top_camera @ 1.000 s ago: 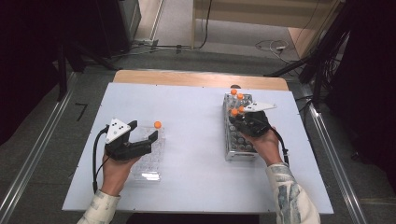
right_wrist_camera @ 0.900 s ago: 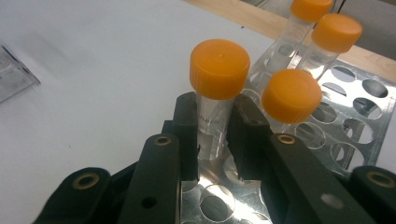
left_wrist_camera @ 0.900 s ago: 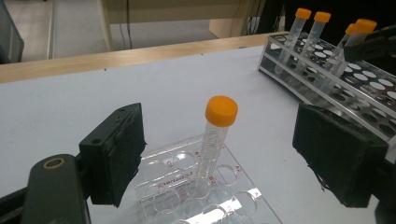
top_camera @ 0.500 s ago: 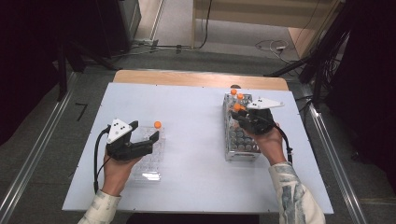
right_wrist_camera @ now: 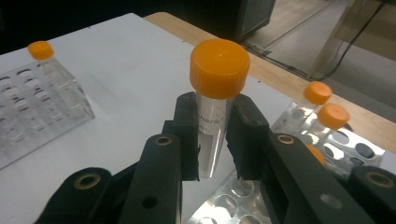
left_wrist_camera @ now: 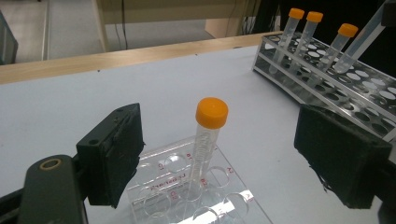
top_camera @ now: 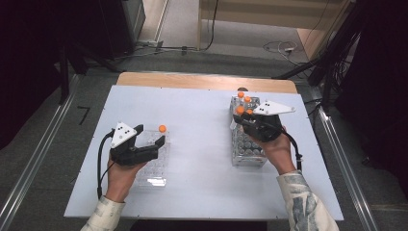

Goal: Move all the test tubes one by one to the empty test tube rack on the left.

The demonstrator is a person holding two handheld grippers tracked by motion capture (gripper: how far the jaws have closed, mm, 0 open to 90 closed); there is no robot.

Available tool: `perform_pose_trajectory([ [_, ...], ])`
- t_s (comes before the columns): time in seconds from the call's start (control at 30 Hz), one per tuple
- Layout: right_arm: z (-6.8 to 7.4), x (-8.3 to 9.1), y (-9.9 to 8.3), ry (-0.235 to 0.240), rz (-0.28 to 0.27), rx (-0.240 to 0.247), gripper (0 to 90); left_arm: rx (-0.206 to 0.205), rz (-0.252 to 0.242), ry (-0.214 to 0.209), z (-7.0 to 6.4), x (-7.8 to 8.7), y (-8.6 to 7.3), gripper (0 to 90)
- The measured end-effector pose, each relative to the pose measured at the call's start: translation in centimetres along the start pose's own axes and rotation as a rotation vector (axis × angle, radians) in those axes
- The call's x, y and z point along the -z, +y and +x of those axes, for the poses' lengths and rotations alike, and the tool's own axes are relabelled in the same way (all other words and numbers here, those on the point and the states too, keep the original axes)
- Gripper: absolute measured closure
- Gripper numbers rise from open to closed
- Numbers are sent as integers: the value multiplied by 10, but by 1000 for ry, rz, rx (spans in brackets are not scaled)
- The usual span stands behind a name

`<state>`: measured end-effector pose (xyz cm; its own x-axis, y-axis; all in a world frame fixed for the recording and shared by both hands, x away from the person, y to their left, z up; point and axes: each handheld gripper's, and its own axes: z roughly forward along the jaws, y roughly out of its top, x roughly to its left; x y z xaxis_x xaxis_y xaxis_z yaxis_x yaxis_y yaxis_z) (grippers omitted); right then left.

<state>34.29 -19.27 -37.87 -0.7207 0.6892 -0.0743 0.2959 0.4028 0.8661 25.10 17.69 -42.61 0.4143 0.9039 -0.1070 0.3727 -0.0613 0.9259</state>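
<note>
Right hand-held gripper (right_wrist_camera: 212,140) has just lifted an orange-capped clear plastic tube (right_wrist_camera: 215,100) out of the big clear rack (top_camera: 248,144), pinching it tight. Left hand-held gripper (left_wrist_camera: 233,163) hangs spread, so a transfer's probably coming.

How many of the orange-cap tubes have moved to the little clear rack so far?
One orange-capped tube already stands in the small clear rack, between the open left tongs. The right tongs grip a second tube, lifted above the big rack. Three more tubes wait there, so most of the job looks left.
</note>
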Motion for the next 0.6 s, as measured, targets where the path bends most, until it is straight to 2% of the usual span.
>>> perform_pose_trajectory([
  [0.3, 29, -11, 0, 93, 7, 45, 722, -15, 10, -22, -8, -2, 1, 161],
  [0.6, 57, -28, -7, 170, 30, 62, 722, -29, 7, -59, -17, -2, 2, 180],
])
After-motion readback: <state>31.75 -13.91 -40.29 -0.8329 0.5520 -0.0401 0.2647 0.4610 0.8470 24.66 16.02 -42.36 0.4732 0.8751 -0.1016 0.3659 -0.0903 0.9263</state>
